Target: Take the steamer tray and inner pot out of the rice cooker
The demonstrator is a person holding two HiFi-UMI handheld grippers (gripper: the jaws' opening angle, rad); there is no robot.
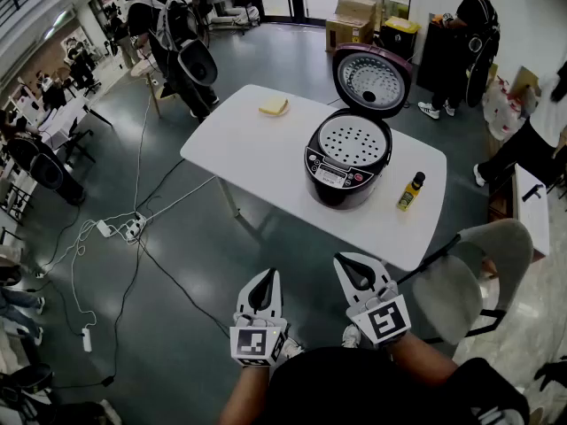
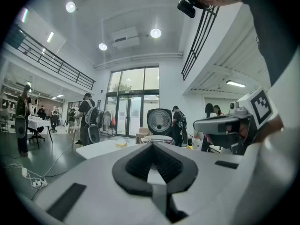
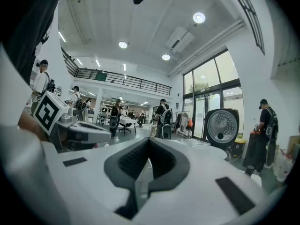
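Note:
A dark purple rice cooker (image 1: 344, 171) stands on the white table (image 1: 257, 149) with its lid (image 1: 370, 79) raised. A perforated metal steamer tray (image 1: 353, 140) sits in its top; the inner pot below is hidden. My left gripper (image 1: 262, 283) and right gripper (image 1: 353, 267) hang close to my body, well short of the table, both shut and empty. The left gripper view shows the left gripper (image 2: 151, 150) aimed level at the distant cooker lid (image 2: 159, 121). In the right gripper view the right gripper (image 3: 149, 145) is level, with the cooker lid (image 3: 223, 125) off to the right.
A yellow bottle (image 1: 410, 192) stands right of the cooker and a yellow sponge (image 1: 273, 105) lies at the table's far end. A grey chair (image 1: 465, 277) sits at my right. Cables and a power strip (image 1: 124, 228) cross the floor at left. Several people stand around the room.

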